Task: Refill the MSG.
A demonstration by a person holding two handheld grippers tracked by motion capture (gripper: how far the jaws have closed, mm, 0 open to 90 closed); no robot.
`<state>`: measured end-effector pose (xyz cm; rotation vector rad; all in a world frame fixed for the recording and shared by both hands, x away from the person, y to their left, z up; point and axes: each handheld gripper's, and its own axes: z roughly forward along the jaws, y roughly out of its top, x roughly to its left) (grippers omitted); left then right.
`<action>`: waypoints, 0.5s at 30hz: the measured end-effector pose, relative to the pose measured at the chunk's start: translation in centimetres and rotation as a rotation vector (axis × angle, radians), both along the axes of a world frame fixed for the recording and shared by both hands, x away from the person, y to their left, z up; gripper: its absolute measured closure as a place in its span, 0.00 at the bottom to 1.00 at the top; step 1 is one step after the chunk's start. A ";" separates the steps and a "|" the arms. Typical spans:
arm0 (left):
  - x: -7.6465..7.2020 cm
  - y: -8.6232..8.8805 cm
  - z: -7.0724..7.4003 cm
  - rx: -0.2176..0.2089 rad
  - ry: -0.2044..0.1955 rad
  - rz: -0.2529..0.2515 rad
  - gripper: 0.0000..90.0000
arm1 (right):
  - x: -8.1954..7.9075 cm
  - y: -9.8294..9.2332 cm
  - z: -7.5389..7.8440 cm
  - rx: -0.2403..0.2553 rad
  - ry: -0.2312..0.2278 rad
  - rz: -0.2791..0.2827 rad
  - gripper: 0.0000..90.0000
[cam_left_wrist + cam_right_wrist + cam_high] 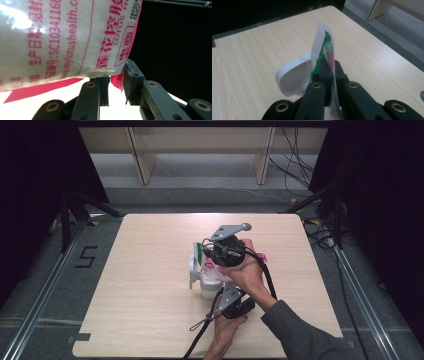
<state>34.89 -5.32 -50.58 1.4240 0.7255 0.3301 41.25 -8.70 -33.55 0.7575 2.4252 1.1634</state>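
Note:
A white plastic bag (212,281) with pink print stands held up near the middle of the wooden table (150,320). My right gripper (204,254) comes from the right and is shut on the bag's thin top edge (322,37), where green and pink print shows between its jaws (330,67). My left gripper (220,292) reaches in from the near side, low under the bag. The printed bag (62,37) hangs just above its jaws, and a pink bottom corner sits pinched in my left gripper (117,86).
A white rounded plastic piece (192,270) hangs at the bag's left side, just left of my right jaws (292,77). Black cables trail from both grippers toward the near edge. Dark curtains, floor rails and a shelf frame (200,150) surround the table.

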 end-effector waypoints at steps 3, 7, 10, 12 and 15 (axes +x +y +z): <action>0.0 -0.1 0.0 -0.003 0.000 -0.002 0.84 | -0.1 0.2 -0.1 -0.017 0.009 0.008 1.00; 0.0 0.0 0.0 -0.002 -0.001 0.000 0.84 | 0.1 0.0 0.0 -0.004 -0.004 0.012 1.00; 0.0 0.0 0.0 -0.004 -0.001 0.001 0.84 | 0.0 0.2 -0.2 -0.010 -0.003 -0.005 1.00; 0.0 0.0 0.0 -0.001 -0.003 0.001 0.84 | 0.1 0.1 0.0 -0.006 0.000 0.007 1.00; 0.0 0.0 0.0 -0.003 0.000 0.001 0.84 | 0.0 0.3 -0.2 -0.009 0.007 0.002 1.00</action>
